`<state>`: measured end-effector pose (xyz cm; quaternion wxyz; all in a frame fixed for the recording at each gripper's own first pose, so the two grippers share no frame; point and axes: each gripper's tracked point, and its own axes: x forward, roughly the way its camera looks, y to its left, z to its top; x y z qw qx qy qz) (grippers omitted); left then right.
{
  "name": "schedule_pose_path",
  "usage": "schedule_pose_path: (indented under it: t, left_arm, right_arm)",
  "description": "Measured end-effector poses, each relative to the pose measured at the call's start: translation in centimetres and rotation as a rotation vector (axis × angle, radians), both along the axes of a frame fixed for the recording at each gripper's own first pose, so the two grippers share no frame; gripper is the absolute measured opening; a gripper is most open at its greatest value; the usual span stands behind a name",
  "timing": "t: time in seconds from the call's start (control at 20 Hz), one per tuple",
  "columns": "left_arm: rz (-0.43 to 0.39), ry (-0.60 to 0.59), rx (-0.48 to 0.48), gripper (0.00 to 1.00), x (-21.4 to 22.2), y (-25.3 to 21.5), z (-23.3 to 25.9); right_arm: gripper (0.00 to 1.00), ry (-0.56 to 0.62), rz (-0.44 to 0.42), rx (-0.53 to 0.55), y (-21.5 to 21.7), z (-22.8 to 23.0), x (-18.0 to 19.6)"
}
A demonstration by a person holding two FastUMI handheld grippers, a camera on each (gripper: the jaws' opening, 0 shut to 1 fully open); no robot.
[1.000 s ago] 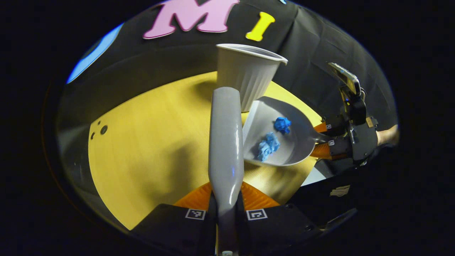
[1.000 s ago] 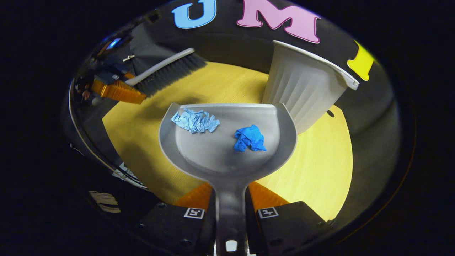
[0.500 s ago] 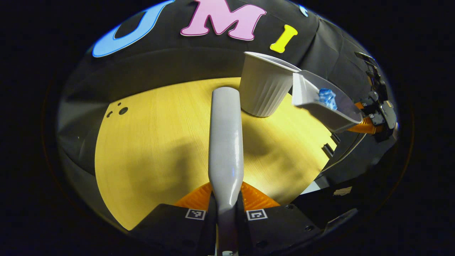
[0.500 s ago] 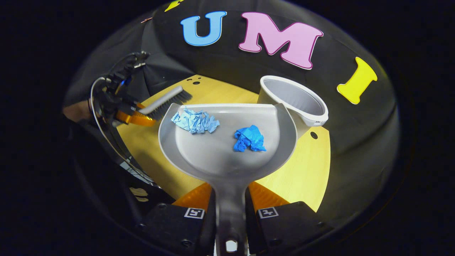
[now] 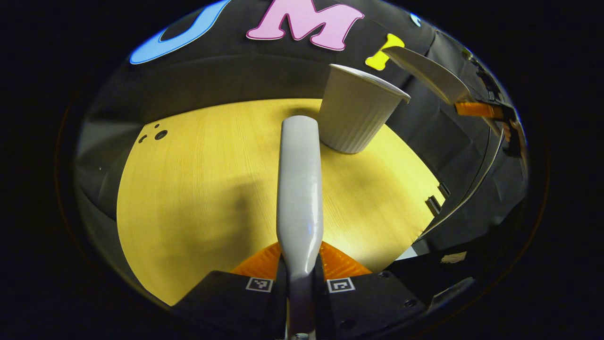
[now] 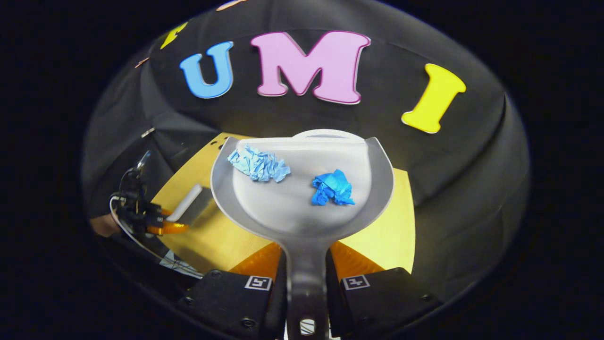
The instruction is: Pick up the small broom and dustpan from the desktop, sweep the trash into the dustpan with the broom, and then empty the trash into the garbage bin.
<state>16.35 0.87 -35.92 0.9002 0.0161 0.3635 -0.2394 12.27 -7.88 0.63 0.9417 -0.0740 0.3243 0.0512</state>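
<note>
right gripper (image 6: 306,283) clamping dustpan (image 6: 302,208) handle, pan hovering above garbage bin (image 5: 356,111) | paper wads (image 6: 258,164) sitting loose, light, likely sliding once tipped | left gripper (image 5: 299,283) gripping broom (image 5: 299,189) handle over desktop (image 5: 198,189)

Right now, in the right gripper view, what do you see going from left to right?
Left gripper holding the broom → pale blue paper ball → darker blue paper ball, both balls lying in the dustpan.

Garbage bin (image 6: 325,134) mostly hidden behind dustpan (image 6: 302,208) — broom (image 6: 186,210) bristles hidden by pan rim.
</note>
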Motion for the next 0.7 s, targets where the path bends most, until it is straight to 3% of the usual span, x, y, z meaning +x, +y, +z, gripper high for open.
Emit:
schedule_pose_path:
  t: [0.05,0.15,0.2,0.4,0.5,0.7]
  left_arm:
    - [0.002,0.006,0.006,0.27,0.0,0.0,-0.1]
    - [0.021,0.028,0.014,0.31,-0.1,-0.1,-0.6]
    - [0.031,0.031,0.011,0.27,-0.3,-0.2,-0.7]
    - [0.060,0.028,-0.022,0.31,-0.2,-0.6,-0.4]
    - [0.072,0.030,-0.031,0.28,-0.2,-0.7,-0.3]
    - [0.104,0.028,-0.010,0.31,-0.2,0.0,-0.2]
  right_arm:
    - [0.40,-0.010,-0.017,-0.015,-1.0,0.4,1.0]
    - [0.40,-0.030,-0.037,-0.063,-2.8,0.7,2.7]
    - [0.40,-0.040,-0.044,-0.083,-3.6,0.8,3.8]
    - [0.39,-0.033,-0.062,-0.152,-6.4,-0.4,6.9]
    - [0.39,-0.020,-0.070,-0.177,-7.6,-1.3,8.3]
    - [0.39,-0.019,-0.066,-0.304,-9.9,-2.2,9.9]
